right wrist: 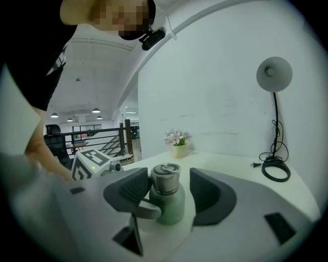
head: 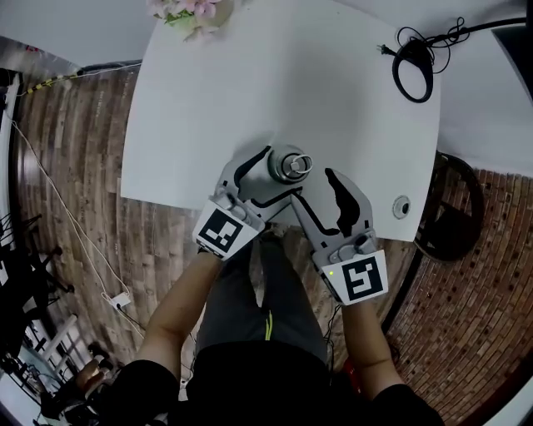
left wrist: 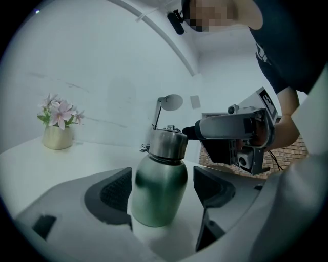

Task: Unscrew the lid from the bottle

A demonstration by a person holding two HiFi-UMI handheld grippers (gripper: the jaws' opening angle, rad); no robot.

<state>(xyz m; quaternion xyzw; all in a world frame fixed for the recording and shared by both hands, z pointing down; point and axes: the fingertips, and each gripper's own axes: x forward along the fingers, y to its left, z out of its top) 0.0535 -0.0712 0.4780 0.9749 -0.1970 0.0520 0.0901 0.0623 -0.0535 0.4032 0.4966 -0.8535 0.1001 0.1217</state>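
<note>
The white counter (head: 333,100) fills the head view, and both grippers are down at its 6 o'clock edge. The left gripper (head: 275,176) comes in from 7 o'clock with its jaws spread wide. They sit either side of the bottle's body, with a clear gap at each pad. The right gripper (head: 312,187) comes in from 5 o'clock, also spread. In its own view the jaws flank the top of the bottle, and daylight shows on the right-hand side. Nothing is pinched by either one.

The green bottle (head: 287,165) stands upright on the counter between the two pairs of jaws, just in from the near edge. Its steel lid (left wrist: 166,143) is on, with a ring handle on top. At 2 o'clock sits the lamp (head: 414,71) with its black ring base and cord. At 11 o'clock, at the far edge, there's a small pot of pink flowers (head: 193,12).
</note>
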